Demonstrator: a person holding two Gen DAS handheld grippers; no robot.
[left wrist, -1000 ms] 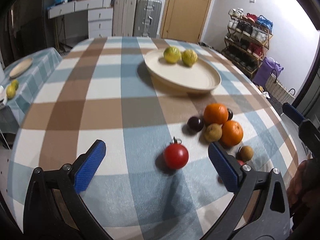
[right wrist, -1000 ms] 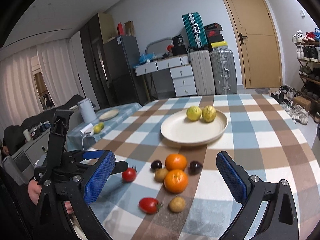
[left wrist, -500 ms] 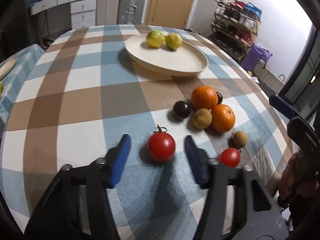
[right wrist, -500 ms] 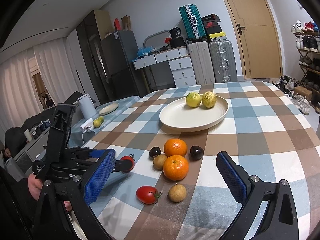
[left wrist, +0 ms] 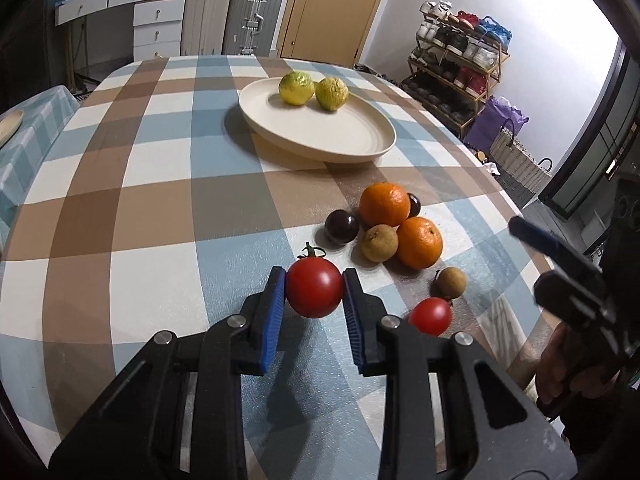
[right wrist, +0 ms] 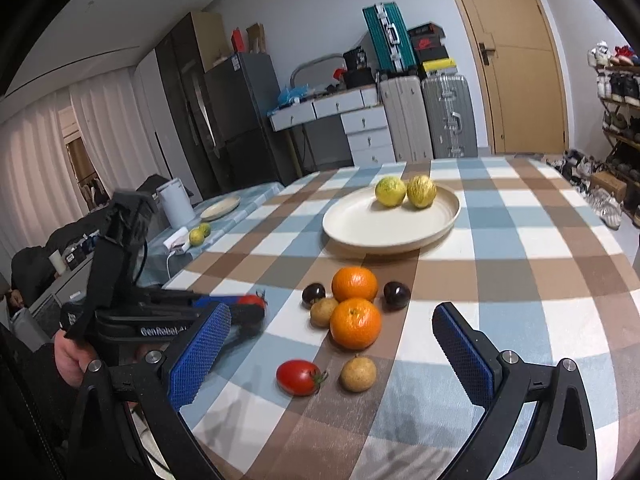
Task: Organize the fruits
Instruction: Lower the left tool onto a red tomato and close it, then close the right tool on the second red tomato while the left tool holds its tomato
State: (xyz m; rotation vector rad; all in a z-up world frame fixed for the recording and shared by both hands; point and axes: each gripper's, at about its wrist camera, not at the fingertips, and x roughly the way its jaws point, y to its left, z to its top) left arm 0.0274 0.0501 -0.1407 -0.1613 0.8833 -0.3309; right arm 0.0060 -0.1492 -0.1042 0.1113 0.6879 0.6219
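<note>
My left gripper (left wrist: 314,292) is shut on a red tomato (left wrist: 314,293) with a green stem, held just above the checked tablecloth; it also shows in the right wrist view (right wrist: 252,302). A cream plate (left wrist: 360,140) at the back holds two yellow-green fruits (left wrist: 296,87). A cluster lies between: two oranges (left wrist: 419,242), two dark plums (left wrist: 341,227), two brown longans (left wrist: 379,243) and a second tomato (left wrist: 430,316). My right gripper (right wrist: 332,344) is open and empty, above the near edge by that cluster.
The round table's edge curves close on the right (left wrist: 532,248). A side table (right wrist: 224,216) at the left carries a small plate, a kettle and two fruits. Suitcases, drawers and a shoe rack stand beyond.
My left gripper moved forward around the tomato and closed on it. The tomato now sits between the blue pads. My right gripper stayed open and barely moved.
</note>
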